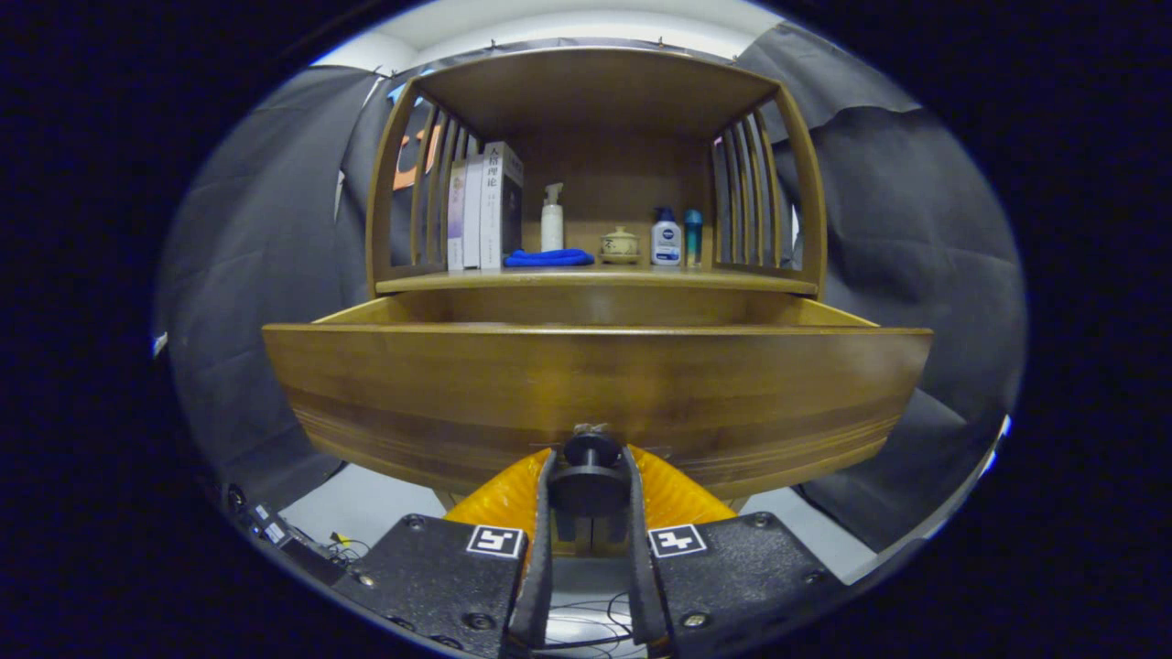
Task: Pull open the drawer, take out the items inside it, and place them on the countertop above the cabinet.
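The wooden drawer (595, 384) stands pulled out from the cabinet, its front panel close ahead of me. My gripper (591, 476) is shut on the dark round drawer knob (589, 480), one finger pressing on each side of it. The drawer's inside is hidden behind its front panel. Above it lies the countertop (595, 280), which carries several books (482, 206), a folded blue cloth (548, 258), a white pump bottle (551, 218), a small lidded ceramic jar (620, 245), a white lotion bottle (666, 238) and a slim teal bottle (693, 236).
Slatted wooden side rails (421, 183) and a top shelf (595, 87) enclose the countertop. Black cloth hangs on both sides. Cables and a small device (284, 535) lie on the pale floor below the drawer at left.
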A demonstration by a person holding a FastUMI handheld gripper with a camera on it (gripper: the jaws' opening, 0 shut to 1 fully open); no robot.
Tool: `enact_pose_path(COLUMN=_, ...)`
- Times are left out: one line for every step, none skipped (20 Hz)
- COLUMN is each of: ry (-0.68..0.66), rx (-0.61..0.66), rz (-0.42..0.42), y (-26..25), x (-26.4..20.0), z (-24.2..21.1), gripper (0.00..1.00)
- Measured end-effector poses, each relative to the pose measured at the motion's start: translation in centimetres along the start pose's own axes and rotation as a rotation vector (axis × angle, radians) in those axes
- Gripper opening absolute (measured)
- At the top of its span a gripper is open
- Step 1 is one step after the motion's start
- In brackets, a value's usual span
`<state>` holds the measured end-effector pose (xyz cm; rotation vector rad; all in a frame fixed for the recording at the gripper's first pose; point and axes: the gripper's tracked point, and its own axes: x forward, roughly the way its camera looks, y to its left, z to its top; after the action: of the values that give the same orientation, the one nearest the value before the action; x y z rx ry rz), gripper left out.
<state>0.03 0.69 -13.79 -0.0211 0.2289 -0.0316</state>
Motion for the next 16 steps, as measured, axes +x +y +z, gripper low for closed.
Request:
enact_pose_path(ry=0.001, rx=-0.003, rz=0.001, y=0.0, x=-0.4, z=-0.1, gripper=0.37)
enact_pose_path(ry=0.003, rx=-0.003, rz=0.001, y=-0.2, x=-0.8, z=-0.4, gripper=0.37)
enact_pose_path(ry=0.007, rx=-0.003, rz=0.004, y=-0.3, x=-1.1, z=-0.5, gripper=0.37)
enact_pose_path(ry=0.008, rx=-0.003, rz=0.006, y=-0.3, x=-1.5, z=-0.6, gripper=0.37)
enact_pose_path(ry=0.013, rx=-0.002, rz=0.008, y=-0.3, x=-1.8, z=-0.8, gripper=0.37)
enact_pose_path(ry=0.017, rx=0.001, rz=0.009, y=-0.4, x=-2.1, z=-0.9, gripper=0.37)
enact_pose_path(ry=0.021, rx=0.005, rz=0.011, y=-0.5, x=-2.4, z=-1.1, gripper=0.37)
enact_pose_path(ry=0.027, rx=0.009, rz=0.012, y=-0.5, x=-2.7, z=-1.3, gripper=0.37)
enact_pose_path(ry=0.030, rx=0.007, rz=0.013, y=-0.6, x=-2.9, z=-1.4, gripper=0.37)
enact_pose_path(ry=0.031, rx=0.004, rz=0.014, y=-0.7, x=-3.0, z=-1.4, gripper=0.37)
enact_pose_path(ry=0.038, rx=0.006, rz=0.013, y=-0.7, x=-3.1, z=-1.5, gripper=0.37)
enact_pose_path(ry=0.042, rx=0.002, rz=0.009, y=-0.7, x=-3.0, z=-1.5, gripper=0.37)
enact_pose_path(ry=0.044, rx=-0.005, rz=0.008, y=-0.8, x=-3.0, z=-1.5, gripper=0.37)
enact_pose_path(ry=0.042, rx=0.004, rz=0.016, y=-0.6, x=-3.1, z=-1.5, gripper=0.37)
enact_pose_path(ry=0.041, rx=0.011, rz=0.024, y=-0.7, x=-3.0, z=-1.7, gripper=0.38)
enact_pose_path(ry=0.042, rx=0.026, rz=0.039, y=-0.7, x=-3.3, z=-1.7, gripper=0.46)
